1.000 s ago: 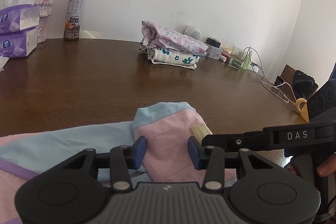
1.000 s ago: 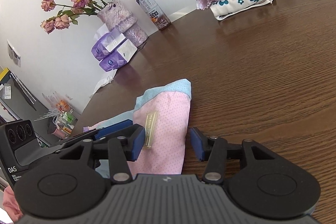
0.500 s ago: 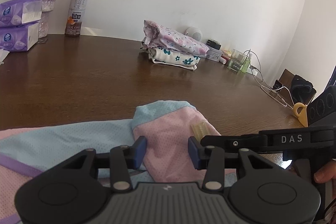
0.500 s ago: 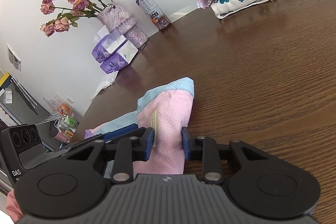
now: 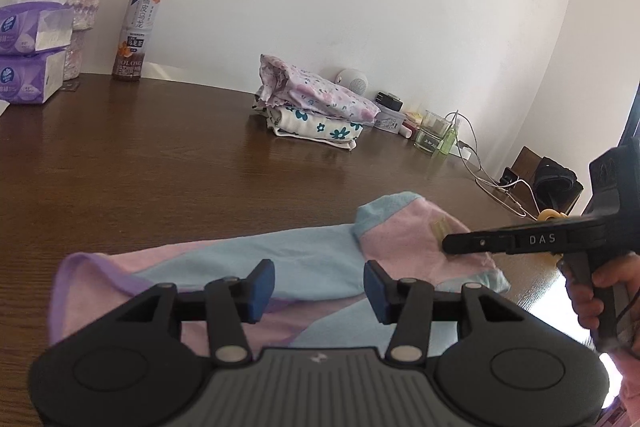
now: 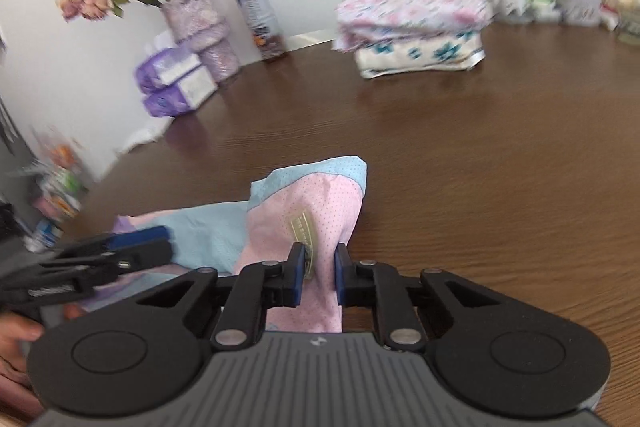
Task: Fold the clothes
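Two grippers work over one pink and blue garment lying on a dark wooden table. The right gripper has its blue pads drawn close together, pinching a bunched pink part of the cloth, with a yellowish label caught right at the left pad. That pinched end rises from the table into a peak topped by a pale blue band. In the left wrist view the same gripper comes in from the right as a black bar marked DAS, its tip touching the pink cloth, with the person's right hand on its handle.

The left gripper stands wide apart, holding nothing; its pads hang above the blue middle of the garment, whose purple-trimmed edge spreads off to the left. From the right wrist view it shows at the lower left, blurred, over the cloth's low side.

Farther back on the table sits a stack of folded clothes, a floral pink piece on top of a white one with teal flowers. A tea bottle, purple tissue packs and a vase of dried roses stand by the white wall. A round white speaker, a glass and cables crowd the far right edge.
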The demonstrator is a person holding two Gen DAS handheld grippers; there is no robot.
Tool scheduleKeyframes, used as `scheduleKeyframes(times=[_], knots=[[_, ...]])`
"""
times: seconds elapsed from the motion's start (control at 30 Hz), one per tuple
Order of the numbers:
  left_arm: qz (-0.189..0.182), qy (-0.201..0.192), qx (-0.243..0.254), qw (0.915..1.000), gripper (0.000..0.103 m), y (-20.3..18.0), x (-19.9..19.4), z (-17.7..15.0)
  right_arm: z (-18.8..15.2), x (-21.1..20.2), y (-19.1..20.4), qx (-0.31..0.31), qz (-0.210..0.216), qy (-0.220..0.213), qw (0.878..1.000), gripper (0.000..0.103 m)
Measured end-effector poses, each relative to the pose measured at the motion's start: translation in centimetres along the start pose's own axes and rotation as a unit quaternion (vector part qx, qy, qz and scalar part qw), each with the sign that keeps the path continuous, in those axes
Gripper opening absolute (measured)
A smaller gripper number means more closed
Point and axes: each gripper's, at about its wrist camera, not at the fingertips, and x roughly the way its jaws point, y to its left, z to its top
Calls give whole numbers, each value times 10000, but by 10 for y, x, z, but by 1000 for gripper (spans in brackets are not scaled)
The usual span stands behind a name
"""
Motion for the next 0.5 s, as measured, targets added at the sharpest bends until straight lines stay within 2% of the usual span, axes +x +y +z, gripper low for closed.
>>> scheduleKeyframes(times=[0.1,0.2,0.3,0.4,0.5], knots=[[-42,38,90,9999,50,-5,2,-2,11,-11,-2,-590,-675,46,9960,14],[-17,56,128,9999,53,-6,2,-3,16,-13,8,-1304,-1319,111,9826,13],[55,51,90,9999,59,-5,2,-3,17,-11,24,-1820,-1519,217,9713,12],[115,12,67,9999,60,-4,0,-3,14,-9,45,-2336,-1716,209,9568,12],[195,-11,100,9998,70,-6,-1,-3,13,-4,60,-2583,-1779,247,9492,12]])
